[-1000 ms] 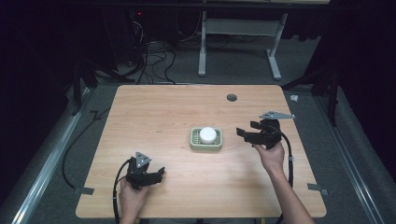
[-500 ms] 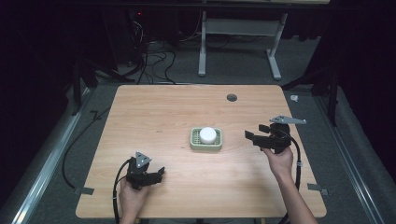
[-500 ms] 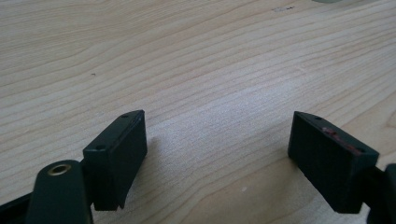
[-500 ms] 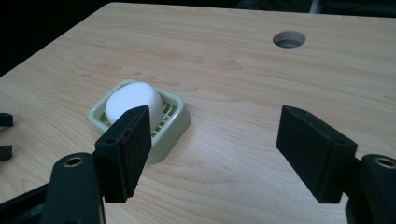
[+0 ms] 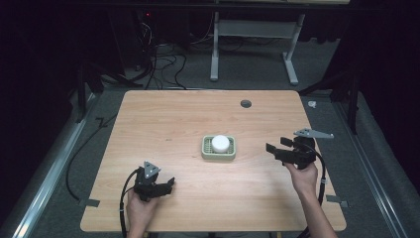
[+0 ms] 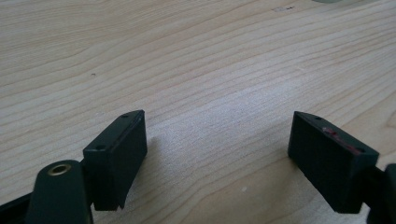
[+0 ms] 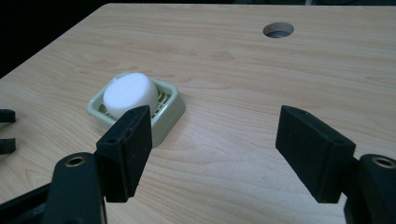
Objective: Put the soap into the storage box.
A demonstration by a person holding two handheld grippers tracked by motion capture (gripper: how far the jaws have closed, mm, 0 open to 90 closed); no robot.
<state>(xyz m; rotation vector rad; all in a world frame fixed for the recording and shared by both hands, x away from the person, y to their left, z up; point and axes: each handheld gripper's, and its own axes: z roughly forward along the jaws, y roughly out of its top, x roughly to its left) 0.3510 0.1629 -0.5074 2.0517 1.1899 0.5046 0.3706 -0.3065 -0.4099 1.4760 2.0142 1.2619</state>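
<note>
the white soap (image 5: 221, 143) sits in the green soap dish (image 5: 208, 153) at the middle of the tabletop (image 5: 173, 119), so the placing looks done. the right gripper (image 5: 271, 148), jaws apart and empty, has drawn back from the dish toward the right edge. the left gripper (image 5: 170, 184), jaws apart, stays resting near the front edge.

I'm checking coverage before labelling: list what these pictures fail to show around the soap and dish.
- Dish: in the right gripper view, the right tool's near jaw covers its front rim, and the soap hides much of its slats.
- Underside of the soap: hidden by the soap itself in the high view and the right gripper view.
- Dish in the left gripper view: cut off by the top edge, only a pale sliver beyond the left tool.
- Table hole: its inside is too small and dark.
</note>
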